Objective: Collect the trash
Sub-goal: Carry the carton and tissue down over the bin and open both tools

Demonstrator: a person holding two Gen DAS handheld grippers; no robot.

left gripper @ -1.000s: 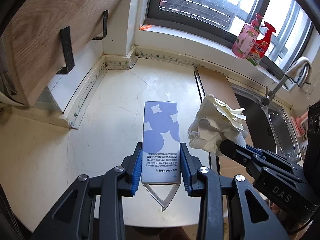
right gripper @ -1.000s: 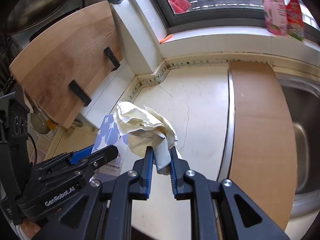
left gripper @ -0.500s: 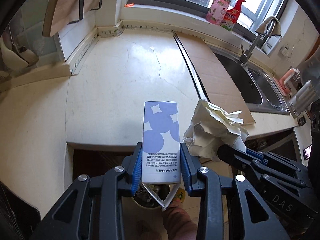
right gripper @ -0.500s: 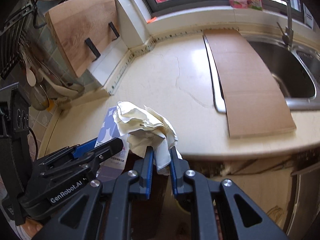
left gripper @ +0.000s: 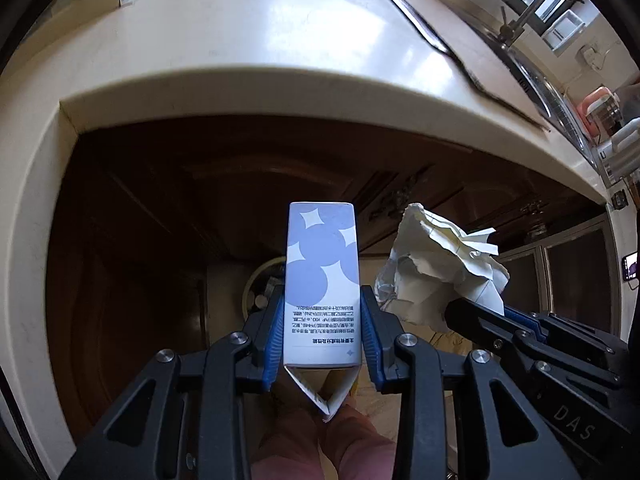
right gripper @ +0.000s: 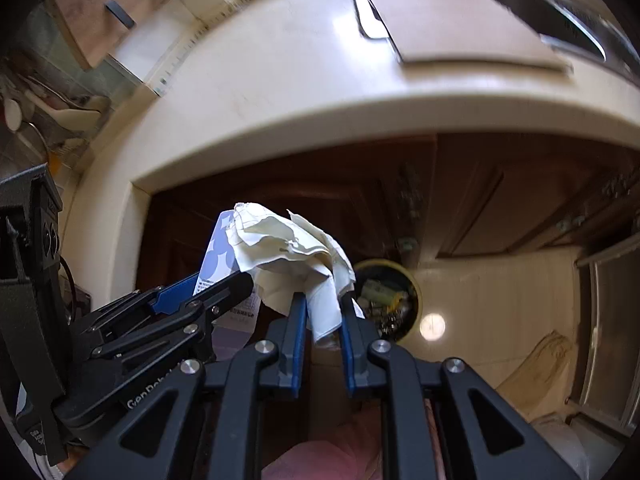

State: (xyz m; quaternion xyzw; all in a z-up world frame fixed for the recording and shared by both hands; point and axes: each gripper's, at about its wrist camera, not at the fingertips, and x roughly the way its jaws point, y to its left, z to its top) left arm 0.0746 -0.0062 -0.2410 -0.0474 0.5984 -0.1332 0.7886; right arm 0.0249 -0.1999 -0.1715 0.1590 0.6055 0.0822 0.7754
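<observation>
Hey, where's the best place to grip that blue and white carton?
Across its two narrow side walls near the printed end, coming from behind it: the carton is a flat-sided box, and the left gripper already holds it squarely there.

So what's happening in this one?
A person is clearing trash with two handheld grippers. The left gripper is shut on a white carton with blue circles, and the right gripper is shut on a crumpled wad of cream paper. Both are held in front of the cream countertop edge, above a round yellow-rimmed bin on the floor.
</observation>
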